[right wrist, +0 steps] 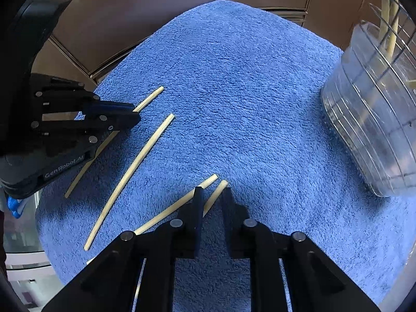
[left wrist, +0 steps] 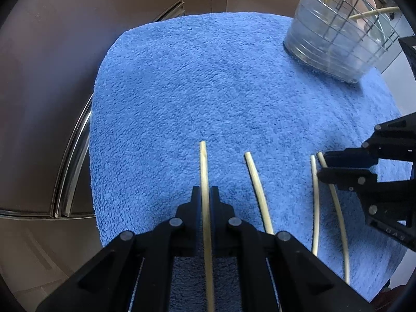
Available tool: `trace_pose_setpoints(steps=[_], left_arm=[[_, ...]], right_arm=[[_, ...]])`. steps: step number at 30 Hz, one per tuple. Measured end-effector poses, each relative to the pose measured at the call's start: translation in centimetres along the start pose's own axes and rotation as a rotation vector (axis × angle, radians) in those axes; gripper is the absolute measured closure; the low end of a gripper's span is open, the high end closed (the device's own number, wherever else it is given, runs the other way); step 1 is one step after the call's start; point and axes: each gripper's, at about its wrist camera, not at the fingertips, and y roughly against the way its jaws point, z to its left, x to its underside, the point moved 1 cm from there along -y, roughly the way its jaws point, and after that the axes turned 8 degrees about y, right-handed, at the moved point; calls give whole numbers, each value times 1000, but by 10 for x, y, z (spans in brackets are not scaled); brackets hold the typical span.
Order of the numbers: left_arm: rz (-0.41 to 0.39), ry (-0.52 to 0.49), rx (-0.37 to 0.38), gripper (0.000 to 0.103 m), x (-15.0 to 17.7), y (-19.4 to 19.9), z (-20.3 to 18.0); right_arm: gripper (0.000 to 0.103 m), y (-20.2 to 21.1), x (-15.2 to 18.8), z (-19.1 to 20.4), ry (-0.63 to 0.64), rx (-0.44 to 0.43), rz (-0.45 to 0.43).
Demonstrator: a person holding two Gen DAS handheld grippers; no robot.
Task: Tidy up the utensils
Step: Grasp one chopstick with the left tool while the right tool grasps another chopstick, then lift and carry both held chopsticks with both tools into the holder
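Note:
Several pale wooden chopsticks lie on a blue towel point(left wrist: 208, 83). My left gripper point(left wrist: 205, 195) is shut on one chopstick point(left wrist: 204, 166), which runs between its fingers and sticks out ahead. A second chopstick point(left wrist: 257, 192) lies just to its right. Two more point(left wrist: 315, 195) lie farther right, by my right gripper point(left wrist: 322, 166). In the right wrist view my right gripper point(right wrist: 212, 191) is slightly open, with the tip of one chopstick point(right wrist: 217, 192) between its fingers and another point(right wrist: 187, 199) just left. The left gripper point(right wrist: 130, 115) shows there at the left.
A wire and clear-plastic utensil holder point(left wrist: 335, 39) stands at the towel's far right corner with some chopsticks in it; it also shows in the right wrist view point(right wrist: 369, 130). Brown panels with metal trim point(left wrist: 75, 143) lie beyond the towel's left edge.

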Motion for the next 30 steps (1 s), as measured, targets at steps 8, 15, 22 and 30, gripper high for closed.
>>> trace_pose_setpoints(steps=[8, 15, 22, 30], left_arm=[[-33, 38, -17, 98, 20, 11, -9], [-135, 115, 9, 98, 44, 45, -3], [-290, 203, 56, 99, 65, 99, -1], [-565, 282, 187, 99, 60, 193, -18]], right_arm=[[98, 1, 6, -11, -36, -50, -1], [98, 28, 41, -3, -33, -126, -104], [98, 94, 93, -5, -39, -185, -365], [98, 196, 136, -36, -100, -30, -733]])
